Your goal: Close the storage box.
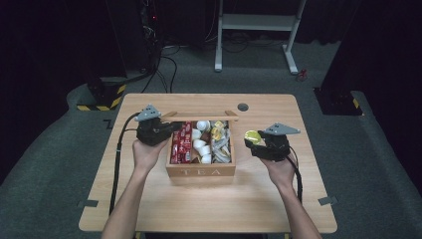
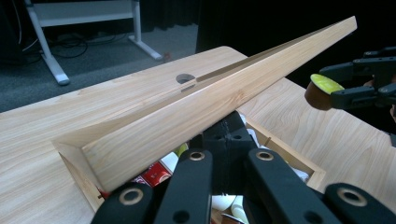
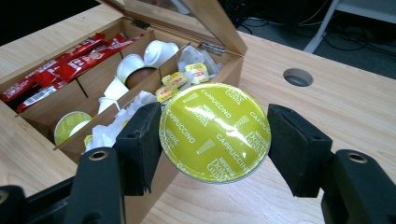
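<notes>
Glossy foil-topped capsule point(image 3: 215, 132), matt pale wooden box point(image 1: 200, 172) and table point(image 1: 259, 199)

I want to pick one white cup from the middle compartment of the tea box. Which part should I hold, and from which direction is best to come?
Come from straight above. The white cups sit low in the tea box, between its thin dividers, so a sideways approach looks blocked. Close the gripper across the round rim of the top cup, jaws in line with the compartment's length. The raised lid hangs over the back, so the nearer cups seem easier.

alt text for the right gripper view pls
Two black padded jaws of the right gripper clamp a round yellow-green foil-topped capsule printed "Cappuccino", above the pale wooden table. Behind it, an open wooden compartment box holds red sachets, white cups and small yellow packets.
</notes>
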The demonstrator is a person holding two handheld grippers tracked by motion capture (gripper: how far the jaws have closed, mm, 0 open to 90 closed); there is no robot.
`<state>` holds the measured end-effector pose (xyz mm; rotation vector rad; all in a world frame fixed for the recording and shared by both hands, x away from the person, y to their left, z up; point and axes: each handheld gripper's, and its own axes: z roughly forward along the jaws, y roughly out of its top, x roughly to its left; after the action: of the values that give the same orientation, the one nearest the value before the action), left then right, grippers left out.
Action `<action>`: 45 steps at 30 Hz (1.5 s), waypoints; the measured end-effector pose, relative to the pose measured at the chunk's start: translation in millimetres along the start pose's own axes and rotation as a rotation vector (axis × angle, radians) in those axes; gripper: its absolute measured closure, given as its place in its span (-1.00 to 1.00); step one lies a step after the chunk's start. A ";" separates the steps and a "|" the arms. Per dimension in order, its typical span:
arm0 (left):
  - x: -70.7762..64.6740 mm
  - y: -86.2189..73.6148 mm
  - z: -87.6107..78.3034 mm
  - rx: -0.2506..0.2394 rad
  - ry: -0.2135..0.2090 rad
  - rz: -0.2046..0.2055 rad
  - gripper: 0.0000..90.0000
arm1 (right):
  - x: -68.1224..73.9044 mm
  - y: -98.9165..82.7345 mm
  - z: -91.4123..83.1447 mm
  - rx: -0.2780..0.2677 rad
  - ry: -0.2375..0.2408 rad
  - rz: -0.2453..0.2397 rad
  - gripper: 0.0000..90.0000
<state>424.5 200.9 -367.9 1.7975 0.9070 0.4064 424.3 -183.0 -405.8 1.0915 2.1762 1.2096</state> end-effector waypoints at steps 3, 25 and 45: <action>-0.3 -0.2 0.0 0.001 0.001 0.000 1.00 | -4.7 -1.8 -2.0 -0.003 -0.007 0.013 -0.15; -1.3 -3.8 -0.7 0.002 0.000 0.003 1.00 | -48.3 -33.0 -19.9 0.017 -0.116 0.116 -0.15; 2.1 -9.7 -4.2 0.009 0.019 -0.004 1.00 | -63.7 -63.0 1.7 0.090 -0.175 0.152 -0.15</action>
<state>419.4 206.9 -375.2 1.8025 0.9264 0.4179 436.7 -252.6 -460.7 1.3676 2.0622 1.0433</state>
